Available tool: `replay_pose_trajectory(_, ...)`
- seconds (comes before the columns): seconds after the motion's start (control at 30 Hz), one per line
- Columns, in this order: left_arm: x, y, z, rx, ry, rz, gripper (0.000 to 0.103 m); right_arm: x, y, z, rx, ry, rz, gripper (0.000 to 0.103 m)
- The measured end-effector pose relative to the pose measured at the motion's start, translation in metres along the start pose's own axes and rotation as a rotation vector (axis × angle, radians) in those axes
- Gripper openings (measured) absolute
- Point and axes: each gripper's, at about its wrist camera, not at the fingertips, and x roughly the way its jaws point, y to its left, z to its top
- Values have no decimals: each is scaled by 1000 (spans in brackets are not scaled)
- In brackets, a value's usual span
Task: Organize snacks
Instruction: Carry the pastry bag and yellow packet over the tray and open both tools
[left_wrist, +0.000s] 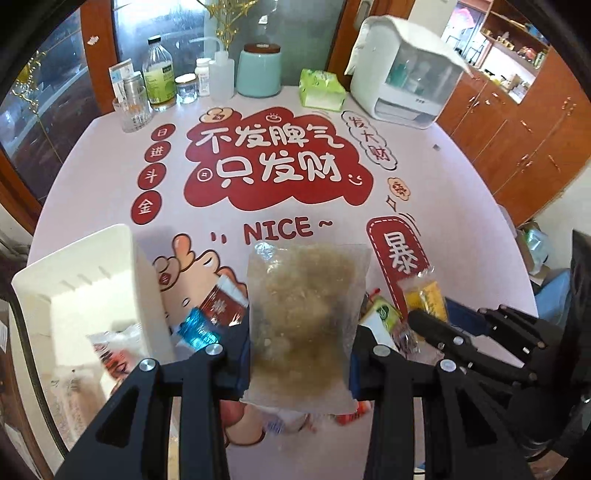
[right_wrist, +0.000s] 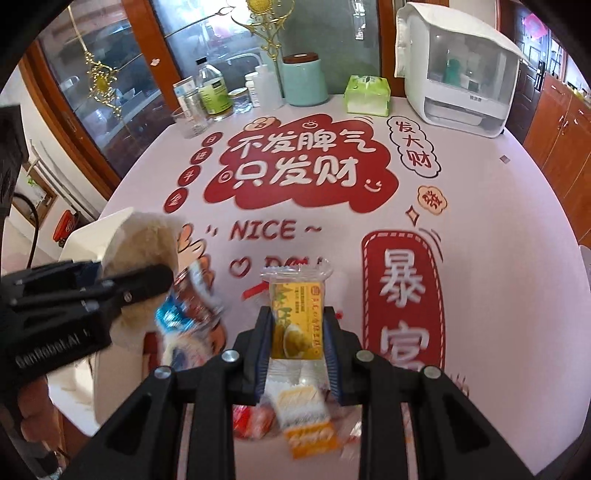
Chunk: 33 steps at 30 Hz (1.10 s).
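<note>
My left gripper is shut on a clear bag of brownish snack, which hangs above the table just right of the white bin. A wrapped snack lies inside the bin. My right gripper is shut on a yellow packet and holds it upright over the table. Below it lies a heap of loose packets. Red and blue packets lie beside the bin, and a green one lies to the right. In the right wrist view the bag appears at the left.
A printed pink cloth covers the round table. Along the far edge stand bottles, a glass, a teal canister, a green tissue pack and a white appliance. Wooden cabinets stand to the right.
</note>
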Motion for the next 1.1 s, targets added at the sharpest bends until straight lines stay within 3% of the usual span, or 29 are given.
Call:
replay_pose_trajectory(0.27,-47,21,-30,30,-51,-2,37,-31,40,-30,-10,0,32,26)
replay_pose_trajectory(0.53,-82,72,-60,-8,-90,73,37,-46,100,-33,-84,-24,92,26)
replay_pose_trajectory(0.8,-98,146,-81,-107,-107,195,38,-34,191,-32,-247,-3,189,26)
replay_pose_trajectory(1.1,-112,211,-86,-176,-112,278,38,-11,257,-34,-358,49,247,26)
